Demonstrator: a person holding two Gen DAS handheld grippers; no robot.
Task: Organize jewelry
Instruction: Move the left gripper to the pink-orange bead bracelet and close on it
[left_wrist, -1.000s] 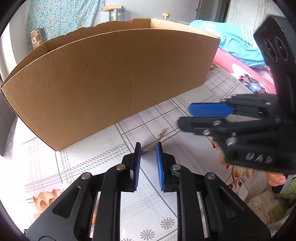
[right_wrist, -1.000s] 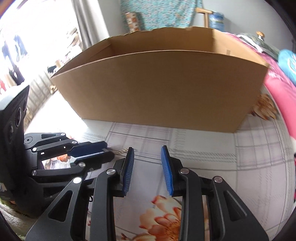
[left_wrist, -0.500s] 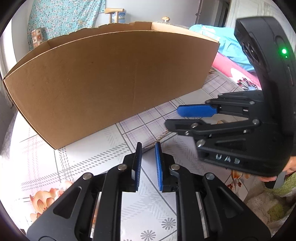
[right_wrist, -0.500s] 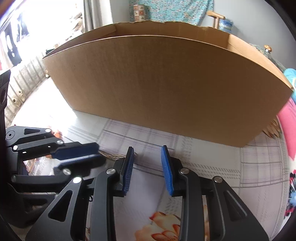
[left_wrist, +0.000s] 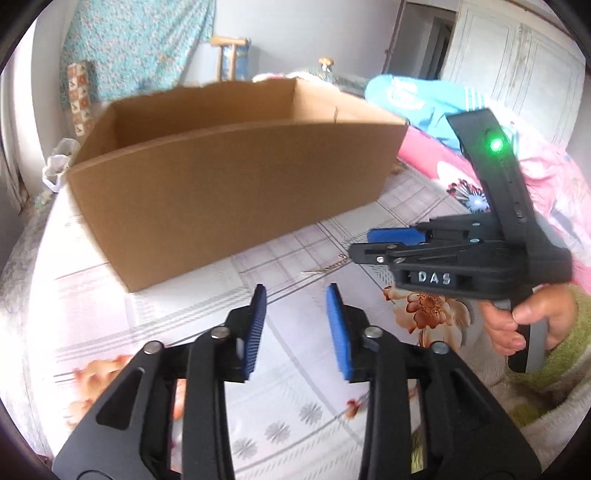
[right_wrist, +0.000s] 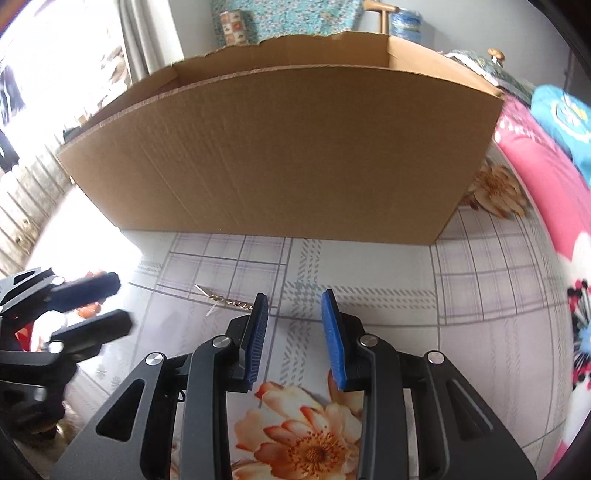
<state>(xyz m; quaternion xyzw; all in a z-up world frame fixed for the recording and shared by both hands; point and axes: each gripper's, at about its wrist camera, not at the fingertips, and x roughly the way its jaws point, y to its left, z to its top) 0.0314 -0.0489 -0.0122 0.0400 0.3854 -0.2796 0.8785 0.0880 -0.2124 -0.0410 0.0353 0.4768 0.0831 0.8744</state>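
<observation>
Only readable writing anywhere is "DAS" in raised white letters on the side of the black right tool (left_wrist: 369, 245), which also has a green light glowing on its upright body. The landmark here is the big open-top brown cardboard box (left_wrist: 229, 188), sitting on a desk covered in a white cloth with a lilac plaid grid and orange flower prints (left_wrist: 295, 398). The thin gold chain (left_wrist: 325, 266) lies flat on the cloth just in front of the box's near wall, toward its right half in the left wrist view, and nothing is touching it. The right tool sits just right of the chain, tips nearly at its end, blue pads spread apart; in its own camera the chain (right_wrist: 229, 301) is just left of its left blue pad (right_wrist: 258, 343). The left tool (left_wrist: 295, 325) hovers further out from the box than the chain, its blue pads also spread wide with nothing between them. Between the box's front wall and both tools there's a strip of bare cloth. A pink flowered fabric (left_wrist: 554, 192) borders the cloth off the box's right end.
</observation>
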